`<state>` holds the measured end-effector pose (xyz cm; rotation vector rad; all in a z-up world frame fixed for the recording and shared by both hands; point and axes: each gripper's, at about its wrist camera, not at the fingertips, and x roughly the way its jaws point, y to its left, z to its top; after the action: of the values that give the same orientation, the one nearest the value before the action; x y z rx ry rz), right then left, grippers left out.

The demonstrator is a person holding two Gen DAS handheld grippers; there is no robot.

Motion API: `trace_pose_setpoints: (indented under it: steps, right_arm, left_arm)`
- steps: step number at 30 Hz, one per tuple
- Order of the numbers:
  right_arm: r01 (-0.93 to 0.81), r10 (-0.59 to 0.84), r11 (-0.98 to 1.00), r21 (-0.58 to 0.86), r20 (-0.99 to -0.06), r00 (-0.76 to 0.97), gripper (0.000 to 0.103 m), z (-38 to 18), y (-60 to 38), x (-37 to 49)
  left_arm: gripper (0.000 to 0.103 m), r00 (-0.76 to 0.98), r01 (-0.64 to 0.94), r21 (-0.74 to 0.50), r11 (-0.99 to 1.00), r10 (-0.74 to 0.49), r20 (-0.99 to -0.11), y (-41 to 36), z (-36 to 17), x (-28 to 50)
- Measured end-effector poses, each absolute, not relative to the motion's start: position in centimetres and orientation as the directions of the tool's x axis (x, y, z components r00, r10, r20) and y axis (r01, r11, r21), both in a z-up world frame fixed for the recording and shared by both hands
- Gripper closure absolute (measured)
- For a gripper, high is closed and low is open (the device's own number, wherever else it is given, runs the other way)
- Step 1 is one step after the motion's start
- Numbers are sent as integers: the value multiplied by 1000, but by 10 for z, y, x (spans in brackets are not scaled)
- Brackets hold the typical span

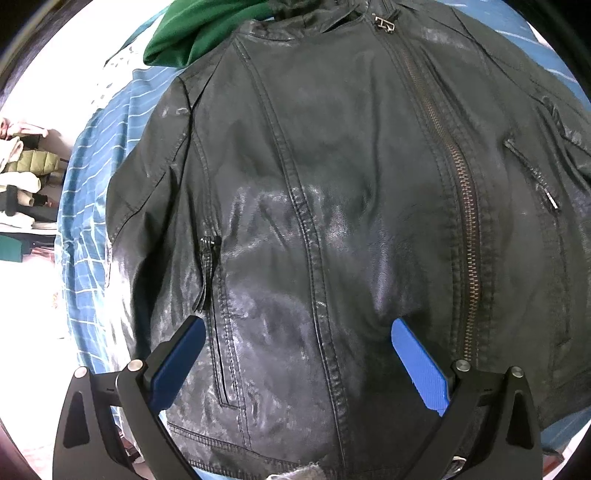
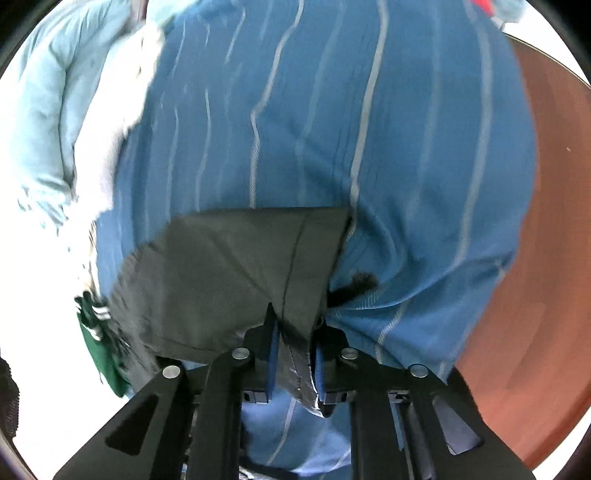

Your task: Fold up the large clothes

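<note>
A black leather jacket (image 1: 332, 192) lies front up on a blue striped sheet (image 1: 92, 206), zipped along its centre. My left gripper (image 1: 299, 328) hovers over the lower front panel with its blue pads (image 1: 417, 362) wide apart and nothing between them. In the right wrist view, my right gripper (image 2: 295, 332) is shut on the end of a dark jacket sleeve (image 2: 236, 269), which drapes forward from the pads over the blue striped sheet (image 2: 369, 129). The rest of the jacket is out of that view.
A green garment (image 1: 199, 29) lies bunched beyond the jacket's collar. Piled clothes (image 1: 22, 173) sit at the far left. A pale blue garment (image 2: 48, 110) lies left of the sheet, a green piece (image 2: 99, 347) at lower left, and reddish-brown floor (image 2: 546, 240) shows past the right edge.
</note>
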<state>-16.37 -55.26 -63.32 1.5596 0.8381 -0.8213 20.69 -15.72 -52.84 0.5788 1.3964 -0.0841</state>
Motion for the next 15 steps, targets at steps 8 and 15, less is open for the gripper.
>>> trace_pose_setpoints:
  steps: [8, 15]
  right_arm:
    - [792, 144, -200, 576, -783, 605, 92, -574, -533, -184]
    - [753, 86, -119, 648, -748, 658, 94, -513, -563, -145]
  left_arm:
    - [0, 215, 372, 304, 877, 237, -947, -152, -512, 211]
    - [0, 216, 345, 264, 901, 198, -956, -142, -506, 216]
